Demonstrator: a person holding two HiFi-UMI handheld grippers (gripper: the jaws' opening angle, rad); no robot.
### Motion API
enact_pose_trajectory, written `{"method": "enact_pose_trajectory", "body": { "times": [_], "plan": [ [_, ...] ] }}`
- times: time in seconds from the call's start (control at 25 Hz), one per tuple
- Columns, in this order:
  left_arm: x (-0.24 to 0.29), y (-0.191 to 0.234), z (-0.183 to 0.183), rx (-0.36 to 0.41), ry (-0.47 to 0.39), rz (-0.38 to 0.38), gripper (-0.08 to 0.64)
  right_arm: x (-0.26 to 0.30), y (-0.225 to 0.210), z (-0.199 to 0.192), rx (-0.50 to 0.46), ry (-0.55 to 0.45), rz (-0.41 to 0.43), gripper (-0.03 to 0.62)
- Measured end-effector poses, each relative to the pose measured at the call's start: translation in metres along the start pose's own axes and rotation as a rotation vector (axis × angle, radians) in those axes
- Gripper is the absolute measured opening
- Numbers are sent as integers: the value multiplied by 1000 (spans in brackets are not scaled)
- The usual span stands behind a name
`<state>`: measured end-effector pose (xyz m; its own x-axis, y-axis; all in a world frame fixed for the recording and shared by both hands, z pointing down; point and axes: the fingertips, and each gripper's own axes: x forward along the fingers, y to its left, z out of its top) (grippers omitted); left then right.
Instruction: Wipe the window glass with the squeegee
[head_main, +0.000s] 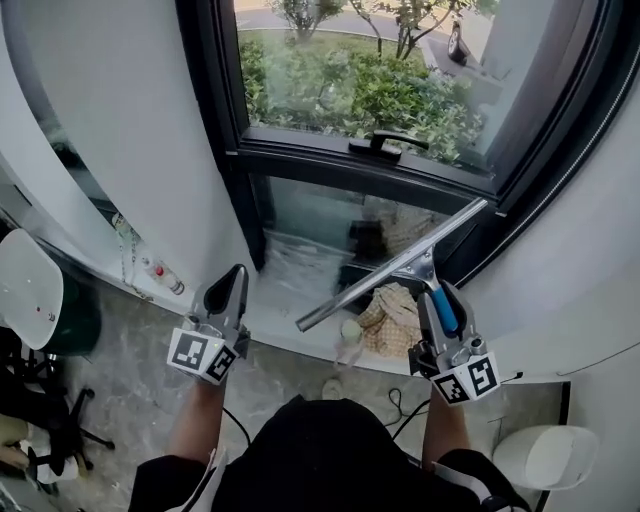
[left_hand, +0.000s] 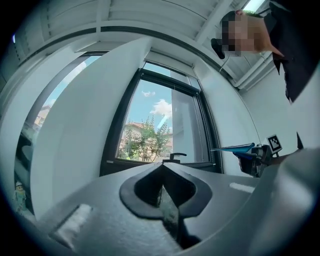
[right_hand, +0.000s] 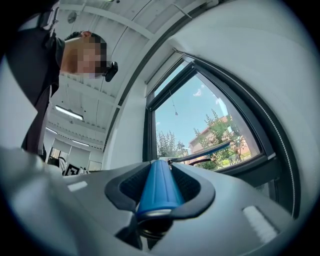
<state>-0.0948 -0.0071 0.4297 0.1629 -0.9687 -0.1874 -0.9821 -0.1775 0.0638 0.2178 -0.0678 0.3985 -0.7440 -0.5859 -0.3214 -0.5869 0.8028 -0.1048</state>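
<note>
The squeegee (head_main: 395, 265) has a long metal blade and a blue handle (head_main: 444, 309). My right gripper (head_main: 440, 300) is shut on that handle; in the right gripper view the blue handle (right_hand: 159, 186) fills the jaws and the blade (right_hand: 202, 152) runs across in front of the window. The blade hangs a little before the lower pane of the window glass (head_main: 345, 235); I cannot tell whether it touches. My left gripper (head_main: 232, 288) is shut on nothing, held low to the left of the window (left_hand: 155, 127).
A black window handle (head_main: 385, 145) sits on the frame between upper and lower panes. White wall panels (head_main: 130, 130) flank the window. On the sill lie a checked cloth (head_main: 392, 315) and a small bottle (head_main: 165, 278). A white chair (head_main: 30, 290) stands at left.
</note>
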Motion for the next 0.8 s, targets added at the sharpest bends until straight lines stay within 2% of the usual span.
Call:
{"method": "enact_pose_trajectory", "body": {
  "times": [0.24, 0.44, 0.64, 0.8],
  "plan": [
    [53, -7, -2, 12, -26, -16, 2, 16, -33, 15, -63, -27, 6, 132],
    [83, -5, -8, 4, -23, -36, 2, 28, -53, 27, -96, -57, -22, 132],
    [118, 0, -9, 0, -30, -93, 2, 48, -67, 38, -135, -91, -65, 132],
    [148, 6, 5, -22, -58, -170, 2, 67, -70, 48, -172, -114, -111, 132]
  ]
}}
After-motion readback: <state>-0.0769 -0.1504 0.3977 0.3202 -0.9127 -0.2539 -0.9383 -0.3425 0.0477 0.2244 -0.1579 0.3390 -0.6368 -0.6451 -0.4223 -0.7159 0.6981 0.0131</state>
